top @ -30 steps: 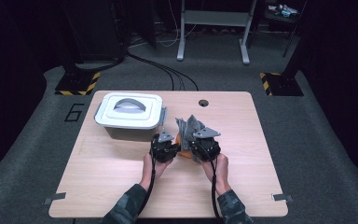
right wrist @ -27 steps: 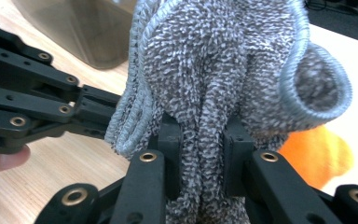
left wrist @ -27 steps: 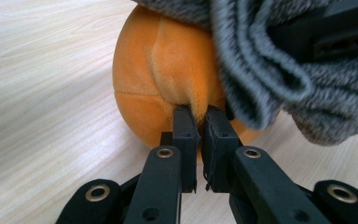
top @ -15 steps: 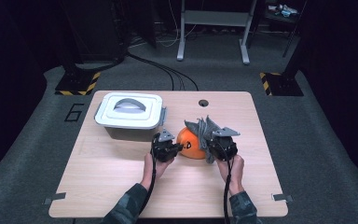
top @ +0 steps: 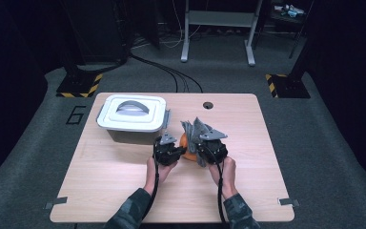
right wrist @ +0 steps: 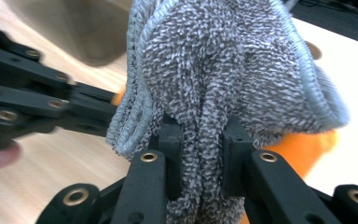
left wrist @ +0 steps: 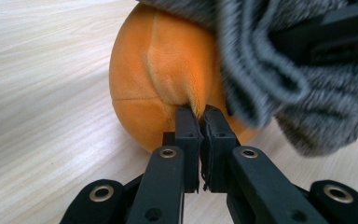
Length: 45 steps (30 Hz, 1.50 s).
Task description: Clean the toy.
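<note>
grey cloth (right wrist: 223, 70): bunched, apparently upright | right gripper (right wrist: 200, 135): clamping it

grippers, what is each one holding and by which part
The left gripper pinches a fold of the orange plush ball; the right gripper clamps a bunched fold of the grey cloth.

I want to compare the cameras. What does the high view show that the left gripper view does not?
High view alone: the white lidded box, the whole table and the person's hands. Left gripper view alone: up close, the left gripper pinching a fold of the orange plush toy, jaws shut on it. Both share the toy, the grey cloth, the wooden tabletop and the right gripper holding that cloth.
</note>
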Available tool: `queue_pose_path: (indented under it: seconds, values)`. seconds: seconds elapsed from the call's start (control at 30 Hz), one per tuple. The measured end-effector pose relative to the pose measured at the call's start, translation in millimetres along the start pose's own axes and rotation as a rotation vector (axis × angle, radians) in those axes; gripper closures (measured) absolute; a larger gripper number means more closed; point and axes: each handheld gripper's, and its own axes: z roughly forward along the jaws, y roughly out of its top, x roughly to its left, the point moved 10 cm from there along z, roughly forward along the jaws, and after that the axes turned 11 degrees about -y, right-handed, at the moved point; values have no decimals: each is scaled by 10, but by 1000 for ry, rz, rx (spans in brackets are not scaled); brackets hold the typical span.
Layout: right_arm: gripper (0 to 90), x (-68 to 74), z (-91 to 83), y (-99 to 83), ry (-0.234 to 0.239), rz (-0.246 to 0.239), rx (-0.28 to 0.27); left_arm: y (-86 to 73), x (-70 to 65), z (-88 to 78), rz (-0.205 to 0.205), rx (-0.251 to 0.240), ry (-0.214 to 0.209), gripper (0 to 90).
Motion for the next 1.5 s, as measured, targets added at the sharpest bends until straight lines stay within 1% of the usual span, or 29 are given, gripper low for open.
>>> queue_pose_path:
  seconds: [0.1,0.13,0.17,0.2,0.3,0.33,0.4,0.43,0.6,0.63,0.7,0.73,0.77,0.83,0.87,0.9,0.93,0.97,1.0,1.1,1.13,1.17,1.23,1.3,1.37,1.4,1.43,1.47,1.5]
  values:
    - [745,-219,-3,-65,-53,28,13,0,8,-4,5,2,2,864]
    - [745,-219,-3,-65,-53,28,13,0,8,-4,5,2,2,865]
    - [745,-320,3,-96,-72,47,21,-2,10,-3,-1,0,0,865]
    - [744,-492,51,-182,-68,101,43,-5,12,-5,-2,2,-6,864]
    - [744,-516,95,-232,-60,112,55,9,1,12,7,-5,-6,862]
    - [744,-510,110,-238,-65,96,55,12,2,14,9,-3,-5,858]
    - [745,-493,117,-229,-73,93,56,27,10,9,22,-3,-11,829]
    - [744,-495,136,-225,-79,94,57,29,21,-13,35,15,-6,771]
    - [745,-519,158,-235,-74,104,58,18,9,9,34,29,-23,548]
    - [745,-516,159,-234,-72,103,57,5,8,44,40,46,-16,548]
    - [745,-506,163,-224,-65,94,56,12,4,114,52,62,5,453]
    - [745,-506,163,-224,-65,94,56,12,4,114,52,62,5,472]
    - [745,-499,171,-215,-69,94,56,33,7,145,66,52,21,532]
    - [744,-492,173,-210,-71,89,55,36,14,150,65,55,18,663]
    - [744,-492,173,-210,-71,89,55,39,16,155,61,51,15,663]
    - [744,-493,165,-204,-70,83,49,37,14,141,60,55,6,751]
    - [744,-493,165,-204,-70,83,49,37,14,141,60,55,6,781]
    - [744,-488,147,-192,-68,86,41,41,-10,124,32,37,-17,807]
    - [744,-488,147,-192,-68,86,41,41,-10,124,32,37,-17,818]
    - [744,-480,43,-145,-70,95,20,44,-68,68,-12,14,-57,834]
    - [744,-480,43,-145,-70,95,20,44,-68,68,-12,14,-57,836]
    - [744,-476,-7,-119,-71,89,10,69,-121,32,-38,-11,-74,838]
    - [744,-468,-37,-106,-72,91,11,83,-146,-3,-52,-19,-81,839]
    - [743,-406,-155,-44,-61,85,-10,97,-199,-74,-83,-31,-106,839]
    - [743,-384,-186,-23,-60,79,-19,91,-219,-87,-92,-32,-110,839]
    - [743,-345,-234,5,-57,75,-27,80,-229,-99,-103,-31,-113,839]
    - [743,-229,-336,78,-36,65,-52,60,-245,-102,-131,-39,-118,838]
    - [743,-169,-362,94,-24,62,-54,50,-245,-99,-141,-41,-124,837]
    - [743,-84,-373,106,-10,39,-57,39,-244,-92,-142,-40,-125,837]
